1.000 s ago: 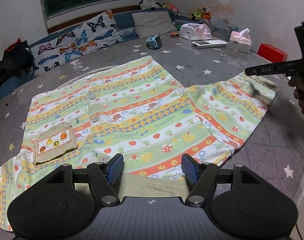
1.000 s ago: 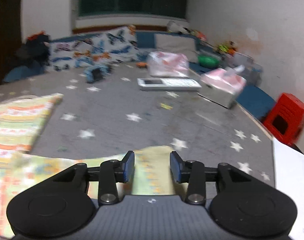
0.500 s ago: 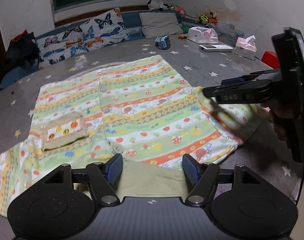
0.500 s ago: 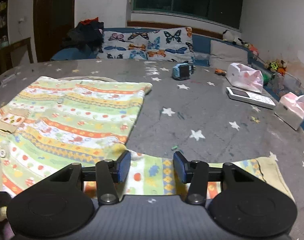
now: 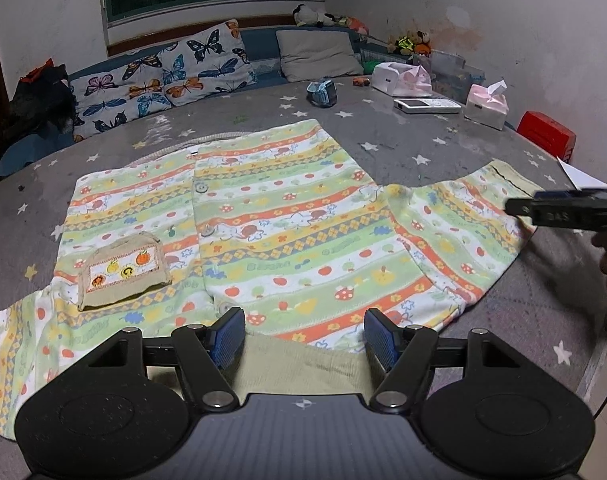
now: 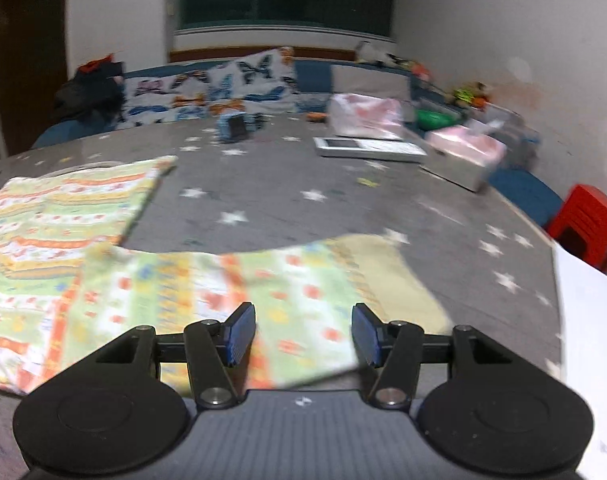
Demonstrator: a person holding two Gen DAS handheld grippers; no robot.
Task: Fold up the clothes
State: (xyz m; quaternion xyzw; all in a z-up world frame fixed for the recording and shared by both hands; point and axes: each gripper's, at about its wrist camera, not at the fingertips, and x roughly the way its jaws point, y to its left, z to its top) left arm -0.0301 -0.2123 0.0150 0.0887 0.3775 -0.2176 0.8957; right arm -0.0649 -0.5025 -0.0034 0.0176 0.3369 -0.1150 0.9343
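The striped green, yellow and orange child's cotton top (image 5: 287, 236) lies spread flat, buttons up, on the grey star-printed surface (image 5: 383, 136). Its beige collar band sits nearest the left gripper (image 5: 305, 338). Its right-hand sleeve (image 6: 263, 292) stretches out sideways, with its long axis running away from the body toward the beige cuff.

The left gripper's blue-padded fingers (image 5: 227, 334) stand apart over the collar band, pinching nothing. The right gripper (image 6: 303, 334) hangs over the outstretched sleeve, short of the cuff; its jaws have just been opening, and cloth lies under the gap, but the pads do not press on it, so it is released. The right hand is plainly the nearer one to that sleeve, which probably needs carrying inward across the body, toward the beige fruit-patch pocket (image 5: 123, 272).

As for containers, two tissue boxes (image 5: 486, 106) at the far edge hold tissues; one sheet pokes up from the pink one.
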